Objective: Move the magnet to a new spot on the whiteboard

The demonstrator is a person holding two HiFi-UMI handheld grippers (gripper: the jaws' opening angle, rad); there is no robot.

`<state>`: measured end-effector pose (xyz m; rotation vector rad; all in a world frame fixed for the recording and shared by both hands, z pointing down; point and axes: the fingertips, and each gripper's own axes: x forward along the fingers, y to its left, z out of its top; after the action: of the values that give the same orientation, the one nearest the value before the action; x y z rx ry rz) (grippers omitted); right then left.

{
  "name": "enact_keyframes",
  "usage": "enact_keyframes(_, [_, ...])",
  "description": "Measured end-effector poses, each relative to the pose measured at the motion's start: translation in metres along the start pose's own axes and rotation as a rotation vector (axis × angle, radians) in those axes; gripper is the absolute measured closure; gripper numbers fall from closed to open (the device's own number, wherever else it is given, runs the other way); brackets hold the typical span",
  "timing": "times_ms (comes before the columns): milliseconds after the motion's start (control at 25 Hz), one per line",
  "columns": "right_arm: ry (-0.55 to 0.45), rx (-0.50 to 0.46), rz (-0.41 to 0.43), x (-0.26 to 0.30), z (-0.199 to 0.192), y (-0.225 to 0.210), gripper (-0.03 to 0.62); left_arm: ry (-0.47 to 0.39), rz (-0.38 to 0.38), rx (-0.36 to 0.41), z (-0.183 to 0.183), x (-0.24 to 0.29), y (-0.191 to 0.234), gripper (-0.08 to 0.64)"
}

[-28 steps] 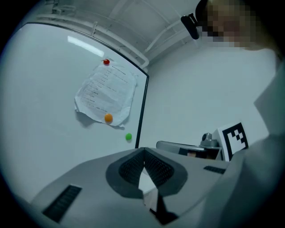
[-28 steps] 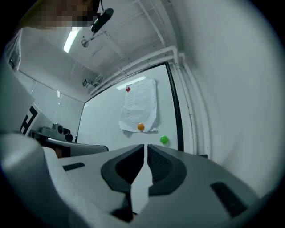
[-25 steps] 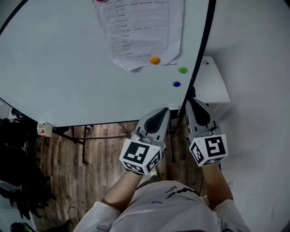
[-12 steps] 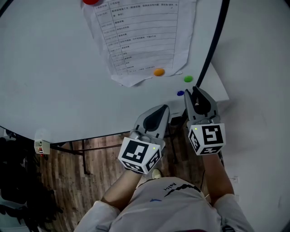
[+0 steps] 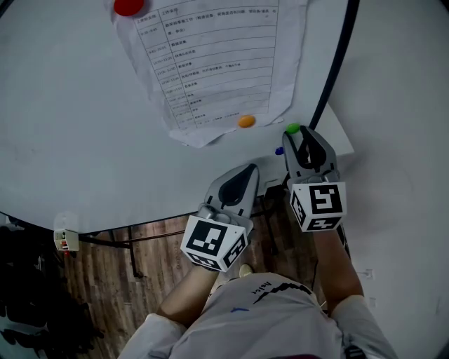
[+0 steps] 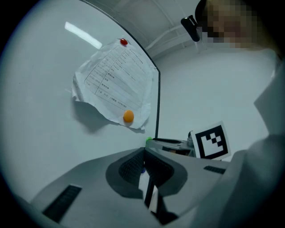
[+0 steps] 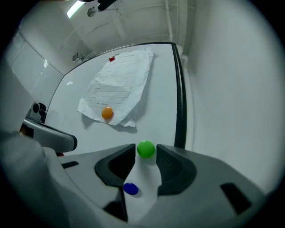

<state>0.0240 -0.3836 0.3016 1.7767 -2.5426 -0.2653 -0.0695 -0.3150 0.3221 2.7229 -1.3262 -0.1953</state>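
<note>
Head view shows one whiteboard (image 5: 70, 140) with one paper sheet (image 5: 210, 56) on it. The print on the sheet is too small to read. Four magnets stick to the board: red magnet (image 5: 128, 6), orange magnet (image 5: 246, 121), green magnet (image 7: 146, 149) and blue magnet (image 7: 130, 189). The right gripper (image 5: 300, 131) has just been opening its jaws and grabs nothing. Only the right gripper view shows the green magnet loose between the jaw tips, with the blue one farther back. The left gripper (image 5: 251, 168) is squeezed closed on nothing.

Wood-plank floor (image 5: 105, 273) below; plain white wall (image 5: 400, 91) right; strip light (image 7: 75, 8) on overhead.
</note>
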Motion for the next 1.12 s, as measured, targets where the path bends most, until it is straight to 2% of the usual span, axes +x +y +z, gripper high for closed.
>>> enact_keyframes(560, [0.014,-0.039,-0.031,0.006,-0.001,-0.003,0.462,0.006,0.002,-0.008,-0.004,0.007,0.005,0.549])
enact_keyframes(1120, [-0.004,0.048,0.01,-0.005,0.007,-0.005,0.465,-0.003,0.009,-0.035,-0.004,0.007,0.003,0.549])
